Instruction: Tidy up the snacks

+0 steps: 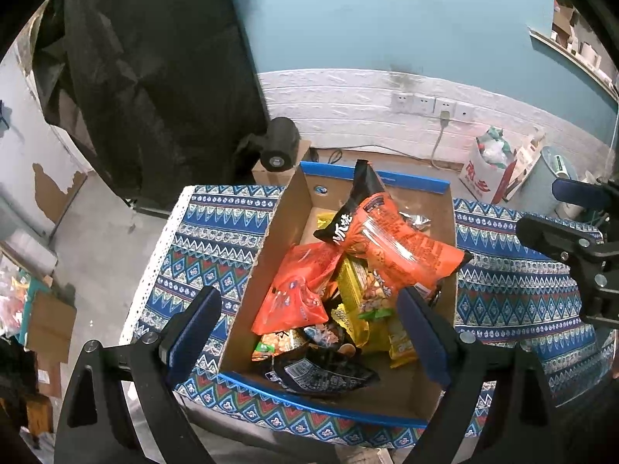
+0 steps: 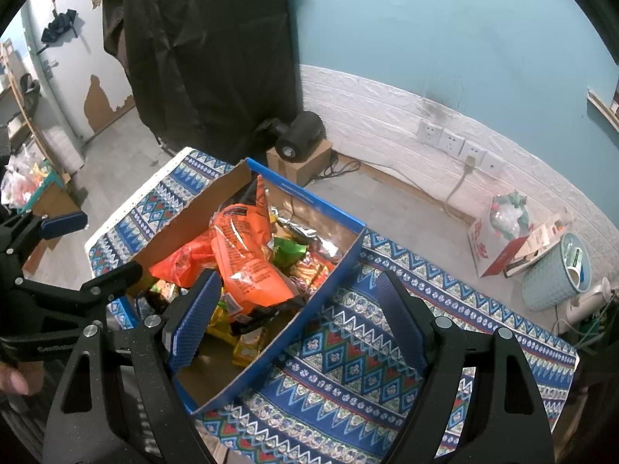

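A cardboard box [image 1: 278, 232] with blue rims sits on a table with a blue patterned cloth [image 1: 216, 232]. It holds several snack packs: a big orange and black bag [image 1: 390, 243] on top, a smaller orange bag [image 1: 298, 290], a yellow pack [image 1: 363, 294] and a black pack [image 1: 321, 373]. My left gripper [image 1: 309, 332] is open and empty above the box's near end. My right gripper [image 2: 298, 321] is open and empty over the box's right wall [image 2: 309, 317]; the big orange bag [image 2: 247, 259] lies just ahead of its left finger. The right gripper also shows at the right edge of the left wrist view [image 1: 557, 224].
A black roll on a small carton [image 2: 301, 143] stands on the floor behind the table. A dark curtain [image 2: 209, 50] hangs at the back left. A white and red box [image 2: 499, 239] and a light blue basket [image 2: 557, 270] stand by the wall with sockets [image 2: 460, 143].
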Available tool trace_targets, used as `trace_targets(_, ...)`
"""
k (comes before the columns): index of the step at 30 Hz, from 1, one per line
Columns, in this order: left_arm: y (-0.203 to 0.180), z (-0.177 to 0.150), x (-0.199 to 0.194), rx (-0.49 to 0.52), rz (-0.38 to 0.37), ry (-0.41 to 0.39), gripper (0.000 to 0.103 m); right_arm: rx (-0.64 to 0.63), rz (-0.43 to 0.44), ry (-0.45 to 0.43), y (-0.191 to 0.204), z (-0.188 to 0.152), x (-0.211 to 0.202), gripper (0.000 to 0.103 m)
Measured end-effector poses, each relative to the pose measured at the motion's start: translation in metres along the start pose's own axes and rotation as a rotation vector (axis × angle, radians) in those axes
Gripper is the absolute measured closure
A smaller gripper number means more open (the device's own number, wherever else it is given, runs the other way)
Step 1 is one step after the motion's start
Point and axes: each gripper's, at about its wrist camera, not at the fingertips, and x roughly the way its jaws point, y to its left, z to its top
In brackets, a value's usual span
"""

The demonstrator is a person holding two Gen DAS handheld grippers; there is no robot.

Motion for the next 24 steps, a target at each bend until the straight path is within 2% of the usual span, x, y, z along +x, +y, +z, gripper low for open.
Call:
trace_targets(7, 0.0015, 0.0000, 0.0008, -0.008, -0.025, 0.017, 0.010, -0.001, 0.000, -0.001, -0.0006, -0.0003, -0.0004, 0.021)
trace_targets(24, 0.0031, -0.0001, 0.0043, -0.021, -0.026, 0.037, 0.010, 0.002, -0.002, -0.003, -0.0012, -0.0004, -0.0016, 0.021)
